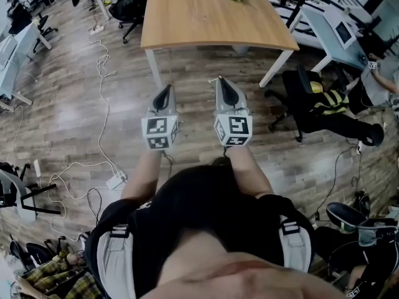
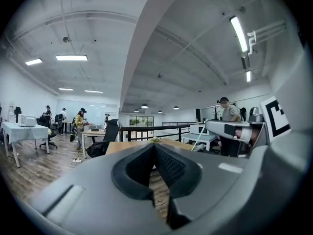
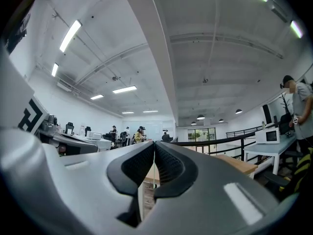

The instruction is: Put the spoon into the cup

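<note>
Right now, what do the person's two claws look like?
The left claw and right claw are grey, smooth and pointy, with black ribbed pads inside. Each carries a white cube with black square patterns. The person wears a black top with grey straps.

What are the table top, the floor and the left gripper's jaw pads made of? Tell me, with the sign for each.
Table top: seems wood or wood laminate, matte; light brown with faint grain.
Floor: wood-look planks, glossy; plank seams and light reflections show.
Left gripper pads: probably black rubber, matte; fine ribbed texture.
</note>
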A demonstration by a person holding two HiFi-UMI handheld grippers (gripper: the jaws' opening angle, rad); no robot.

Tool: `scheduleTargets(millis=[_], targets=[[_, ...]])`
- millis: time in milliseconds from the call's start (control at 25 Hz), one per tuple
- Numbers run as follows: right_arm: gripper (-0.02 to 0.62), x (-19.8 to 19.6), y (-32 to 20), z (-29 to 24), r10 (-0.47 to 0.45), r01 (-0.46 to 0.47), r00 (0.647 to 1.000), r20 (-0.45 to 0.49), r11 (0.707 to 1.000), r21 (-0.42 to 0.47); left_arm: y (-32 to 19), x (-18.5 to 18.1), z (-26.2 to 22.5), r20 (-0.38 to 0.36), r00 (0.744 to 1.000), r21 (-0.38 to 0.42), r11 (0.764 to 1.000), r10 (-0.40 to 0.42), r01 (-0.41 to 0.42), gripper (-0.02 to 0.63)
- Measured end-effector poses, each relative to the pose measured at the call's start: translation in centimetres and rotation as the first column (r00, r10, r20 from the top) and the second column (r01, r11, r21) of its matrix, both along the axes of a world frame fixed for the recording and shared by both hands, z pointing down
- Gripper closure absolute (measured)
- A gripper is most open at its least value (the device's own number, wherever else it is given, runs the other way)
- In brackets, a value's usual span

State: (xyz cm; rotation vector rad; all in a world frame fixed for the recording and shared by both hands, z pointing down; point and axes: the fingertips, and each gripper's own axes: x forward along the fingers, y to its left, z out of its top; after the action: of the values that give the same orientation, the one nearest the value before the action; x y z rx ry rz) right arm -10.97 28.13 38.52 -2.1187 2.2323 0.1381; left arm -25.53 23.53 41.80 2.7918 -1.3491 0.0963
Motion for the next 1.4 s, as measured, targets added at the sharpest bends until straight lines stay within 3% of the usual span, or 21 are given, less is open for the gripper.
scheduleTargets(millis=[280,480,800,1400], targets=[[0.589,-1.2,-1.8,0.4,-0.03,0.03,1.0,-0.008,1.0,-0.003,-1.5,-1.8,1.0,0.001,0.999,-0.026,0.999,-0.035,0.035,0.595],[0.589,0.4,-4.2,1.3,-0.042,0.042,0.999,0.009,0.999,-0.008,-3.9,-0.5,1.8,0.012,0.999,-0.035,0.998,-0.042,0.042,0.595],[0.589,4.6,-10.4,2.2,-0.053,0.053,0.998,0.045,0.999,0.006,-10.1,4.0,2.7,0.043,0.998,-0.04,0.999,-0.035,0.037,0.595],[0.589,15.9,-24.4,1.5,-0.109,0.109,0.992,0.061,0.994,-0.007,-23.4,15.3,1.7,0.074,0.994,-0.052,0.995,-0.077,0.081,0.595]])
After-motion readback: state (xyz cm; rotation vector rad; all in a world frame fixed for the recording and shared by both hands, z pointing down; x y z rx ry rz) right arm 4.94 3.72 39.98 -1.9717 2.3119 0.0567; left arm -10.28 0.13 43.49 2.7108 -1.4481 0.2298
